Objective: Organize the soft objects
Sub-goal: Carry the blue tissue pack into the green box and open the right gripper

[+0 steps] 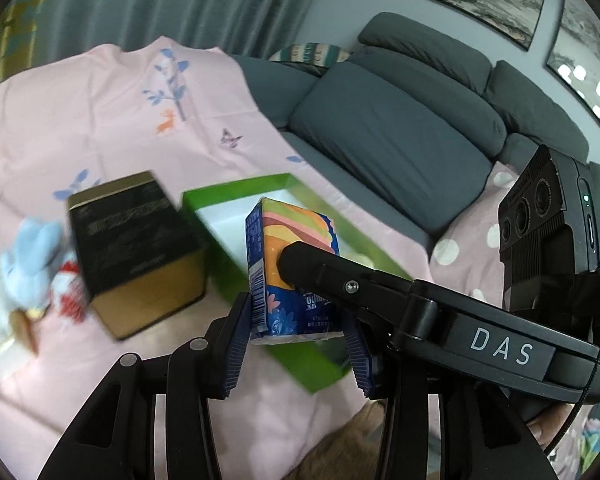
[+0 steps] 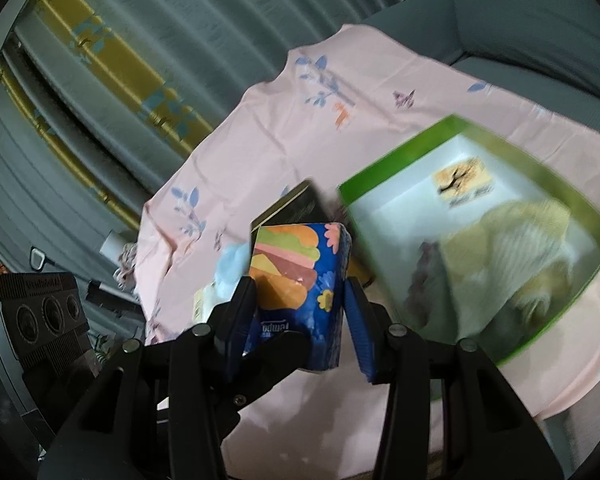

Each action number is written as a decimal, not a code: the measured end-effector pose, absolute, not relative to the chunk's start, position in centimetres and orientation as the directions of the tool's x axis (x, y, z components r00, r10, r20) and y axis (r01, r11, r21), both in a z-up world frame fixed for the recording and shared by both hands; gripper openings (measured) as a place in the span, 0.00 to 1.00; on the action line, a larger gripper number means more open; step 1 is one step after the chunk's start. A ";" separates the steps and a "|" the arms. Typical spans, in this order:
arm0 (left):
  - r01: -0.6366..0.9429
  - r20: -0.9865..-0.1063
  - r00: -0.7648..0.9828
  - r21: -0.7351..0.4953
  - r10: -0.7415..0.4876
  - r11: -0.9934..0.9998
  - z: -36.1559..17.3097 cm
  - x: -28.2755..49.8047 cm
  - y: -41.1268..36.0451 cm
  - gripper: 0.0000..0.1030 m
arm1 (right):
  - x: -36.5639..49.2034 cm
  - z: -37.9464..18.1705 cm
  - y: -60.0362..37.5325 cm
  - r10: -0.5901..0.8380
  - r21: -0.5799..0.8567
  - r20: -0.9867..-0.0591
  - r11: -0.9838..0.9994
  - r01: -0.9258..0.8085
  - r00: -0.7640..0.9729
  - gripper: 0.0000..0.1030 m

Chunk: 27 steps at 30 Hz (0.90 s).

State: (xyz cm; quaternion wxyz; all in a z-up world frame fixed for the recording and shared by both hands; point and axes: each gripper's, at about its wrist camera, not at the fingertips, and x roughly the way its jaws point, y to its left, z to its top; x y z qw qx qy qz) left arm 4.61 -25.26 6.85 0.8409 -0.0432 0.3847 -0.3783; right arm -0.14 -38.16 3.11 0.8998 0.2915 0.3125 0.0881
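Note:
A soft tissue pack [image 1: 292, 264], blue with a burger print, is held up above the pink sheet by both grippers. My left gripper [image 1: 298, 344] is shut on its lower end, a blue pad on each side. One finger of the right gripper [image 1: 300, 260] lies across the pack's printed face. In the right wrist view the tissue pack [image 2: 296, 264] stands upright with my right gripper [image 2: 300, 320] shut on it. Just to its right is the open green box [image 2: 400, 152], which holds a cream knitted cloth [image 2: 500, 264].
A black and gold box [image 1: 136, 248] stands left of the green box [image 1: 236, 190]. Further left lie a light blue plush toy [image 1: 32, 256] and a red and white soft item [image 1: 68, 292]. Grey sofa cushions [image 1: 400, 140] rise behind the pink sheet [image 1: 100, 120].

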 end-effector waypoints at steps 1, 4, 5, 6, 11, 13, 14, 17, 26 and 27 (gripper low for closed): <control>0.607 -0.611 0.411 -0.370 -0.677 0.703 6.9 5.1 -25.8 0.44 | 0.2 3.3 -38.7 0.329 0.576 -0.511 0.817 0.032 0.795 0.44; 0.618 -0.609 0.384 -0.389 -0.694 0.683 6.8 7.1 -27.8 0.44 | 1.4 3.7 -40.5 0.296 0.571 -0.514 0.819 0.063 0.805 0.44; 0.618 -0.610 0.378 -0.394 -0.696 0.680 6.7 7.5 -28.2 0.44 | 1.9 3.6 -41.1 0.289 0.573 -0.518 0.816 0.076 0.805 0.44; 0.617 -0.612 0.372 -0.399 -0.698 0.679 6.6 8.0 -28.7 0.44 | 2.3 3.6 -41.7 0.284 0.576 -0.520 0.813 0.085 0.806 0.44; 0.590 -0.629 0.362 -0.417 -0.688 0.692 5.5 10.9 -31.0 0.44 | 5.6 2.8 -44.0 0.280 0.587 -0.546 0.801 0.121 0.790 0.44; 0.565 -0.643 0.358 -0.428 -0.677 0.705 4.8 12.1 -31.6 0.44 | 7.0 2.3 -44.6 0.287 0.593 -0.560 0.794 0.134 0.777 0.44; 0.553 -0.653 0.356 -0.430 -0.669 0.714 4.5 12.7 -31.8 0.44 | 7.9 1.8 -45.0 0.297 0.602 -0.567 0.786 0.140 0.769 0.44; 0.533 -0.692 0.336 -0.420 -0.639 0.735 3.1 13.8 -32.8 0.44 | 9.2 0.0 -46.0 0.325 0.636 -0.583 0.753 0.170 0.745 0.44; 0.511 -0.748 0.263 -0.428 -0.609 0.746 0.2 14.6 -35.0 0.44 | 9.5 -3.8 -48.0 0.341 0.668 -0.633 0.695 0.266 0.695 0.43; 0.511 -0.751 0.259 -0.427 -0.607 0.746 0.0 14.6 -35.2 0.44 | 9.4 -3.9 -48.1 0.341 0.671 -0.633 0.690 0.272 0.695 0.43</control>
